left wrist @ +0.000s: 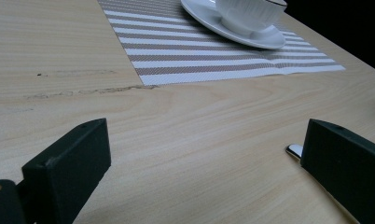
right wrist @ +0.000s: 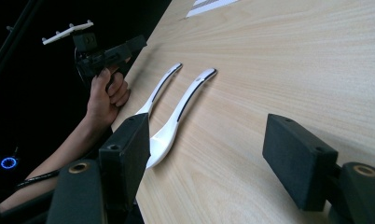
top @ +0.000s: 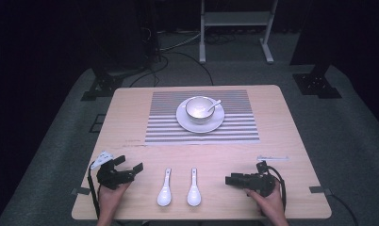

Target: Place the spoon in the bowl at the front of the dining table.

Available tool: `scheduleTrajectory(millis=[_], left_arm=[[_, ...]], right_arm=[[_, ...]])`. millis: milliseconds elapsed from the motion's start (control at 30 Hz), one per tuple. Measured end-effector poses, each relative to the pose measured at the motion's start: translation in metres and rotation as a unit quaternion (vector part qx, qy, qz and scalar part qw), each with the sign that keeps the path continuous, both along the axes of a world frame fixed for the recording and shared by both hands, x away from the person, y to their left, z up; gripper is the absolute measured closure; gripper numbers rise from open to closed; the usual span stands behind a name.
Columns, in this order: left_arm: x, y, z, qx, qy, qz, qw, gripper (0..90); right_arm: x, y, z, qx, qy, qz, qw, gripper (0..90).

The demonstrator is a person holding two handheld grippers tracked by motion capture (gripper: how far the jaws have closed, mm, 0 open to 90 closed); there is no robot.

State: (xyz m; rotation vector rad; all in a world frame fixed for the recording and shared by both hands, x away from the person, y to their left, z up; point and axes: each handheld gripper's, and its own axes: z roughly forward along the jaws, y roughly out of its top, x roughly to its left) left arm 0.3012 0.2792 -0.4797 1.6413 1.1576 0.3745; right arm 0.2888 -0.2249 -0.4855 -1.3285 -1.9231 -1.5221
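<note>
A dark room with grey carpet surrounds a pale wooden table; a white metal stand sits beyond it. A striped placemat carries a white saucer and bowl holding a spoon. Two white ceramic spoons lie side by side near the front edge, between the left gripper and right gripper, both with jaws apart and empty. In the left gripper view, the bowl is cut off at the top edge.
</note>
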Motion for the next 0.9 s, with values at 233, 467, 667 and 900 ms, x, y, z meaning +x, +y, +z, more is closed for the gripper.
scheduleTrajectory(millis=[233,467,667,900], left_arm=[[0.0,0.0,0.0,0.0,0.0,0.0,1.0,0.3],[0.0,0.0,0.0,0.0,0.0,0.0,1.0,0.3],[0.0,0.0,0.0,-0.002,0.0,0.0,1.0,0.3],[0.0,0.0,0.0,-0.004,0.001,0.0,1.0,0.3]], right_arm=[[-0.008,-0.005,-0.002,0.005,-0.006,-0.006,1.0,30.7],[-0.013,-0.008,-0.005,0.008,-0.004,-0.011,0.9999,30.7],[-0.015,-0.008,-0.007,0.009,-0.007,-0.013,0.9999,30.7],[-0.018,-0.013,-0.007,0.019,-0.013,-0.021,0.9995,30.6]])
